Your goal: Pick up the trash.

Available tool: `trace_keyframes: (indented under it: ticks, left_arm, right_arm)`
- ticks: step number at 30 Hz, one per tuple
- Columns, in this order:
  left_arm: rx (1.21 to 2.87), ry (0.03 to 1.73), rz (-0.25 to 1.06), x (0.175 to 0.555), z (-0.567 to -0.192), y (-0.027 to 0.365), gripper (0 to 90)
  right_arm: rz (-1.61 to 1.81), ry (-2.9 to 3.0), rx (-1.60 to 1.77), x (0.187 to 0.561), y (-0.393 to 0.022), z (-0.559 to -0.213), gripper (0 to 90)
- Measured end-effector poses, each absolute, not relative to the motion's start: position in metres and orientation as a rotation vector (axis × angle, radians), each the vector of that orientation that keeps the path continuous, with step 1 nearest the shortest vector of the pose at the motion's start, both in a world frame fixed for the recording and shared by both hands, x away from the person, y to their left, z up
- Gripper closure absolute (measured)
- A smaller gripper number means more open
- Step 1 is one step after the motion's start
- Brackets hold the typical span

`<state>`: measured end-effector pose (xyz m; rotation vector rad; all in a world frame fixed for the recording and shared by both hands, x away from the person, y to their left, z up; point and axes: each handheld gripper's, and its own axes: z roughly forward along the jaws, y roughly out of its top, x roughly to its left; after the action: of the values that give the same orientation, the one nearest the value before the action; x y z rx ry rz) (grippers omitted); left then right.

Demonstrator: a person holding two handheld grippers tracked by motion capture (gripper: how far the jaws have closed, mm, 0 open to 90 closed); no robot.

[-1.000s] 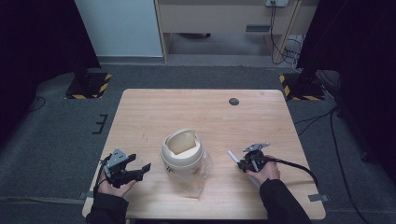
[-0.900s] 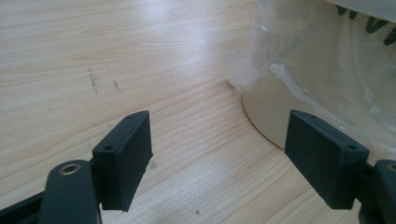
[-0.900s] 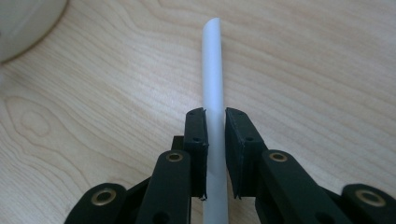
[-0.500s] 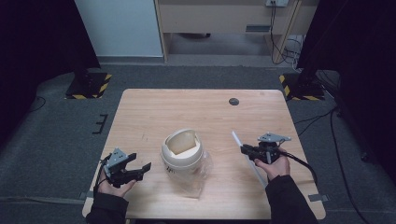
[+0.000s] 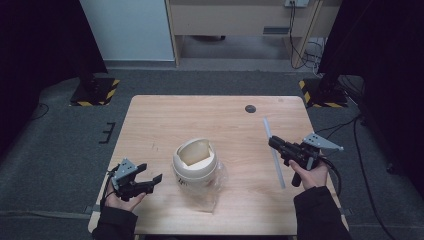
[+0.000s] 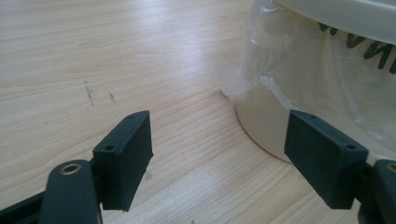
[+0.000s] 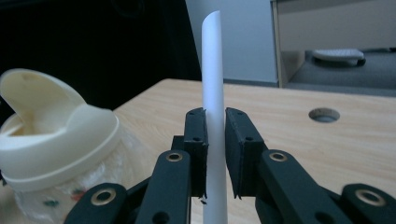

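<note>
A long, thin, white plastic straw (image 5: pixel 273 150) with one end cut at a slant is clamped between the pads of the right gripper (image 5: pixel 272 142), to the right of the cream-coloured round plastic cup with a domed lid (image 5: pixel 194 162) that stands on the light wooden table (image 5: pixel 200 112). In the high view the straw is seen lifted off the tabletop, running past the closed jaws on both sides, its far end pointed away from the person. In the right gripper view the straw (image 7: pixel 214 116) is seen as a smooth, opaque, matt tube rising straight up between the two black pads, which are pressed against it on both sides, with the slanted tip at the top; the cup (image 7: pixel 51 140) is seen to the left of it, its lid flap raised. A crumpled clear plastic wrapper (image 5: pixel 212 187) is spread around the cup's base. The left gripper (image 5: pixel 152 181) is held low just left of the cup, its jaws wide apart with nothing between them; in the left gripper view the cup's wrapped wall (image 6: pixel 322 88) is seen just beyond one pad. A small round dark hole (image 5: pixel 250 108) is set in the table behind the cup.
</note>
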<state>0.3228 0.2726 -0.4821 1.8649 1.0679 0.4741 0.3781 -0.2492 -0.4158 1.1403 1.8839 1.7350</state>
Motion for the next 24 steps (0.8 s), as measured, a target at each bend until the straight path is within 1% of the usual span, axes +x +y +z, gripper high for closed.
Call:
trace_keyframes:
  ticks: [8,24]
  left_arm:
    - [1.843,1.066,0.476,0.322,-0.480,0.272,22.9]
    - [1.827,1.058,0.501,0.321,-0.477,0.274,23.1]
  right_arm:
    - [1.832,1.815,1.103,0.374,-0.253,-0.399,79.4]
    - [1.899,1.750,1.043,0.368,-0.255,-0.384,79.4]
